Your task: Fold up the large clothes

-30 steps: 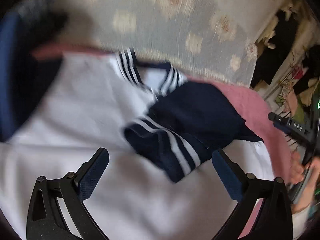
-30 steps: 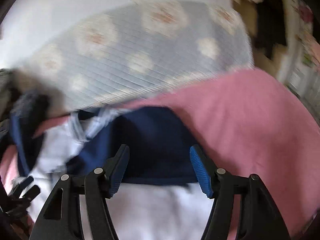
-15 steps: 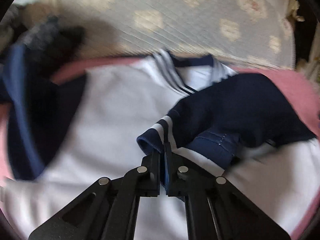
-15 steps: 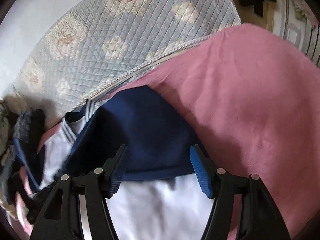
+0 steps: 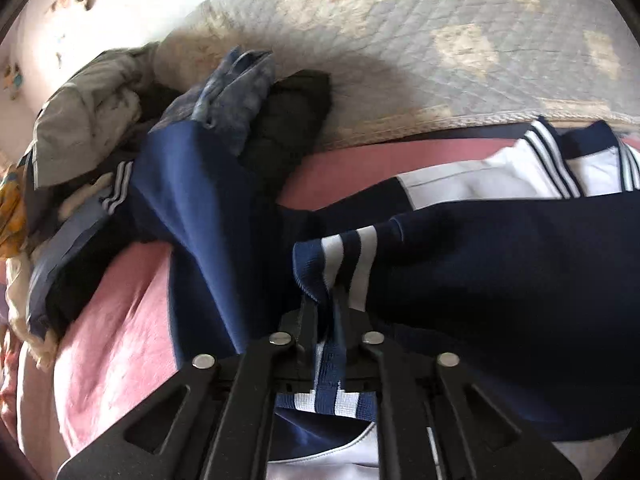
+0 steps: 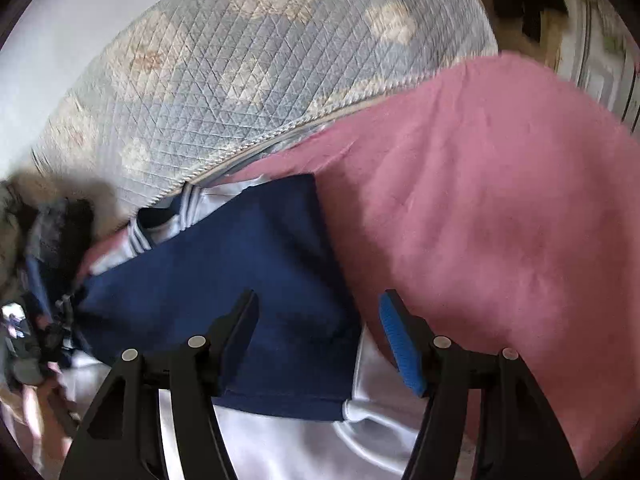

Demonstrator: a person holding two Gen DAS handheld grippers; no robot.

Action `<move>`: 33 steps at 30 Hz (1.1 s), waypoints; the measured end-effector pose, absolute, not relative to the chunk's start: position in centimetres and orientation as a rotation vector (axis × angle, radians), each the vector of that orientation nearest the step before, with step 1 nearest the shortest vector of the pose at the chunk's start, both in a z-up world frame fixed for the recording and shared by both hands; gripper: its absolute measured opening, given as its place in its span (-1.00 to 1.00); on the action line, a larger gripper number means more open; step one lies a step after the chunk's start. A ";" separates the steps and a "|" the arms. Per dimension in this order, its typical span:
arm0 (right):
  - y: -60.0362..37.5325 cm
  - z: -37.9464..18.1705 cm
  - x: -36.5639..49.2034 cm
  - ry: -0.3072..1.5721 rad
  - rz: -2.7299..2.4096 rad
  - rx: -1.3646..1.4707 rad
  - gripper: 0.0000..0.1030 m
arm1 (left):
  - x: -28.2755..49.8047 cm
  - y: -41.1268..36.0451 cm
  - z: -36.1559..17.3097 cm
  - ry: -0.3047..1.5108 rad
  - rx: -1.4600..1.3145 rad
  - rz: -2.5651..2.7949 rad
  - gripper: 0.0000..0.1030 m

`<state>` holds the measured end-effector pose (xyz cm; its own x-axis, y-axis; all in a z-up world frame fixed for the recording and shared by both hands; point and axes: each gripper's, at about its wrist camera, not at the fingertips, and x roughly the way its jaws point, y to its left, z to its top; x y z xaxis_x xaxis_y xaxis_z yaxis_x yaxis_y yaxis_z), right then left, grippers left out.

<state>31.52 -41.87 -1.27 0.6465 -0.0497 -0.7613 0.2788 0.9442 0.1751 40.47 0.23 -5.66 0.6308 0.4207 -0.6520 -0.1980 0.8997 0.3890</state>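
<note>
Left wrist view: the left gripper (image 5: 325, 312) has its jaws nearly together, opening slightly, with the striped cuff (image 5: 335, 264) of a navy sleeve (image 5: 500, 248) pinched between them; the ribbed band with 2 white stripes bunches up just ahead of the fingertips and runs back between the fingers. The sleeve's long axis stretches from the cuff at centre out toward the right edge, roughly across the picture. Behind it lies the white body of the jacket (image 5: 472, 180), its striped collar (image 5: 548, 152) pointing toward the quilted mattress (image 5: 440, 40). All of this rests on a pink blanket (image 5: 120, 340). At the left sits a heap of other clothes (image 5: 224, 96), with another navy garment (image 5: 188, 208) trailing from it toward the gripper.

Right wrist view: the right gripper (image 6: 318, 336) stands about half open, holding nothing; its fingers hover over the navy sleeve (image 6: 240, 280), which here runs from lower right to upper left across the white jacket (image 6: 280, 440). Whether the fingertips touch the cloth I cannot tell. This view alone shows the broad bare stretch of pink blanket (image 6: 500, 220) on the right and, blurred at the far left edge, what looks like the other gripper. The clothes heap shows here only as a dark blur.
</note>
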 end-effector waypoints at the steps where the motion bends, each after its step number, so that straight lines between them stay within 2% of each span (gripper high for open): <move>1: -41.7 -1.3 31.6 0.838 -0.210 0.256 0.26 | 40.1 -0.1 -5.5 0.799 0.307 0.340 -0.52; 2: -41.6 -1.4 31.7 0.832 -0.218 0.239 0.26 | 39.5 -0.1 -5.1 0.768 0.314 0.309 0.00; 3: -41.6 -1.4 31.8 0.829 -0.215 0.238 0.26 | 38.9 -0.3 -4.5 0.738 0.309 0.279 0.41; 4: -41.7 -1.4 32.0 0.825 -0.198 0.250 0.26 | 37.7 0.0 -3.6 0.694 0.291 0.232 0.47; 10: -40.1 -1.6 32.2 0.802 -0.118 0.240 0.26 | 33.5 2.9 0.4 0.624 0.272 0.146 0.48; 15: -36.8 -1.2 31.9 0.756 -0.100 0.155 0.27 | 30.9 8.1 2.7 0.582 0.115 0.078 0.66; 17: -36.0 -0.9 31.7 0.748 -0.072 0.166 0.43 | 29.9 11.0 3.1 0.548 0.046 0.075 0.69; 20: -35.2 -0.4 31.0 0.711 -0.025 0.153 0.46 | 29.9 14.7 3.1 0.488 -0.003 0.193 0.83; 24: -35.2 -0.2 30.6 0.663 -0.062 0.130 0.46 | 32.7 19.8 2.4 0.512 -0.125 0.218 0.83; 28: -35.6 -1.1 31.3 0.696 -0.062 0.161 0.46 | 36.6 23.7 0.3 0.598 -0.224 0.200 0.80; 29: -35.6 -1.4 31.4 0.704 -0.059 0.159 0.46 | 37.5 24.4 -0.3 0.632 -0.270 0.149 0.64; 30: -35.5 -1.6 31.5 0.710 -0.057 0.150 0.46 | 38.1 25.1 -0.8 0.656 -0.315 0.105 0.35; 31: -35.5 -1.9 31.5 0.711 -0.063 0.137 0.46 | 38.8 25.7 -1.5 0.678 -0.378 0.062 0.21; 32: -35.3 -2.0 31.5 0.709 -0.076 0.122 0.46 | 39.4 26.1 -2.2 0.692 -0.425 0.040 0.13; 33: -35.2 -2.2 31.6 0.709 -0.082 0.114 0.46 | 39.9 26.2 -2.9 0.706 -0.446 0.039 0.13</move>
<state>31.59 -35.22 -2.19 0.7561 -0.0364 -0.6534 0.1141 0.9905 0.0768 39.92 26.24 -2.89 0.7640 -0.1140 -0.6351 -0.1834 0.9053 -0.3831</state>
